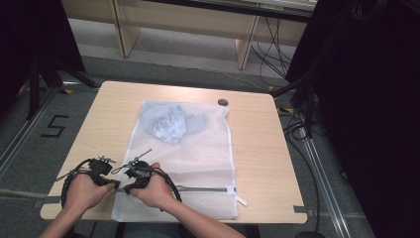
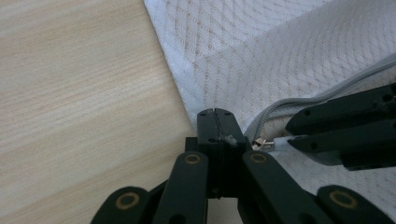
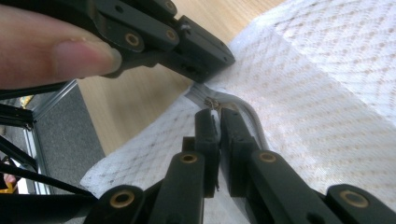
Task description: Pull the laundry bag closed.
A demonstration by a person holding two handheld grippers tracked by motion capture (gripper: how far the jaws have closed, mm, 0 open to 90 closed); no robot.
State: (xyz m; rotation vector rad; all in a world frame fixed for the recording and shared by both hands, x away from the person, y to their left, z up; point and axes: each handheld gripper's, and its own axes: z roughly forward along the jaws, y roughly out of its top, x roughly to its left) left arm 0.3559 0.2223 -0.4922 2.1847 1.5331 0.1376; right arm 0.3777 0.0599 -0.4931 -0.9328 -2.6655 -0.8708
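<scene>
Grey floor (image 1: 94, 69), pale wooden furniture legs (image 1: 126, 29) behind; black curtains (image 1: 366, 109), perhaps, flanking both sides

The net bag (image 1: 198, 163) is white with a little diamond pattern. Its zipper (image 1: 208, 188) is grey. The clothes (image 1: 171, 121) inside look light blue. The table (image 1: 257, 148) is pale brown wood with thin lines. Both grippers are black with small gold rings.

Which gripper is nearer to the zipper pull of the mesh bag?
Right. The right gripper has its jaws closed on the zipper pull. The left gripper pinches the mesh bag edge just beside it.
</scene>
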